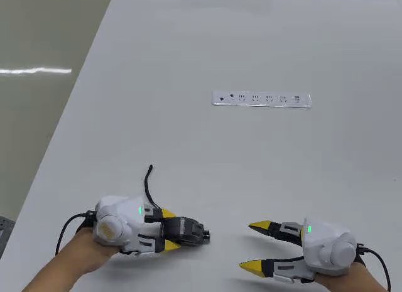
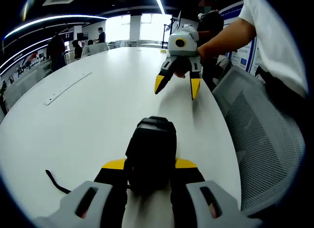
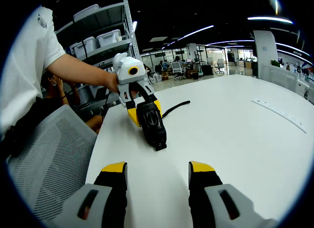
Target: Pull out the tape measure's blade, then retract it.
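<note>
Head view is showing the left gripper clamping a black, boxy plastic tape measure, which is sitting on the white tabletop near its front edge. The right gripper is hovering near it, its yellow-tipped jaws spread apart, gripping nothing and pointing toward the case. A flat white power strip is lying farther back, well apart.

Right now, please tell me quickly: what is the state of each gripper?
Left gripper: shut on the black boxy tape measure.
Right gripper: open, holding nothing.
</note>
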{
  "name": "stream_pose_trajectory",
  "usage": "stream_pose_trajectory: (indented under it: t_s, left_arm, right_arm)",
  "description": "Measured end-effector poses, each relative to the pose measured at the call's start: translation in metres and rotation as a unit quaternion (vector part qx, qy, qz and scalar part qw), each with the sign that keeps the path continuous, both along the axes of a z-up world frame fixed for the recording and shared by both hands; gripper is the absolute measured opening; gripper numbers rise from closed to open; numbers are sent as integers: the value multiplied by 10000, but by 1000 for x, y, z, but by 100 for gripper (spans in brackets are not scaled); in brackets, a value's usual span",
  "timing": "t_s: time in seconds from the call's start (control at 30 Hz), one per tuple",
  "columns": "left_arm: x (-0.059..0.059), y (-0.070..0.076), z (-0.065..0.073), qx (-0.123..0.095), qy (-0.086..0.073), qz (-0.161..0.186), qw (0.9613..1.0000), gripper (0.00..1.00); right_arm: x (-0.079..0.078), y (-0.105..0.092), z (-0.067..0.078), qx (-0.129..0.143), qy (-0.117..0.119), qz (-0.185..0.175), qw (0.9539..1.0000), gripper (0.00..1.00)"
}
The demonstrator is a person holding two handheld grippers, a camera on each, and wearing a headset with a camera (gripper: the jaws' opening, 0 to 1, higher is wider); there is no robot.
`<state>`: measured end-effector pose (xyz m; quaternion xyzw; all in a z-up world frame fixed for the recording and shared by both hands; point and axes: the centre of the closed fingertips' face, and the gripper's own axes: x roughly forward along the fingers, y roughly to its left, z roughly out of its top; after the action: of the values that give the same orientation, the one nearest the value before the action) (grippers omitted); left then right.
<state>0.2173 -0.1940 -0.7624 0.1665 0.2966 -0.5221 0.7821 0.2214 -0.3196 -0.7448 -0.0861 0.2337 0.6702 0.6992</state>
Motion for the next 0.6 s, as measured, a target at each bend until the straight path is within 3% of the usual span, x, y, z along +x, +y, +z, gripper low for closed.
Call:
stream_pose_trajectory:
  t_s: [0.6]
  left_arm:
    - [0, 0, 0, 53, -16, -89, 9999, 29]
  right_arm:
    - [1, 18, -3, 57, -9, 152, 9999, 48]
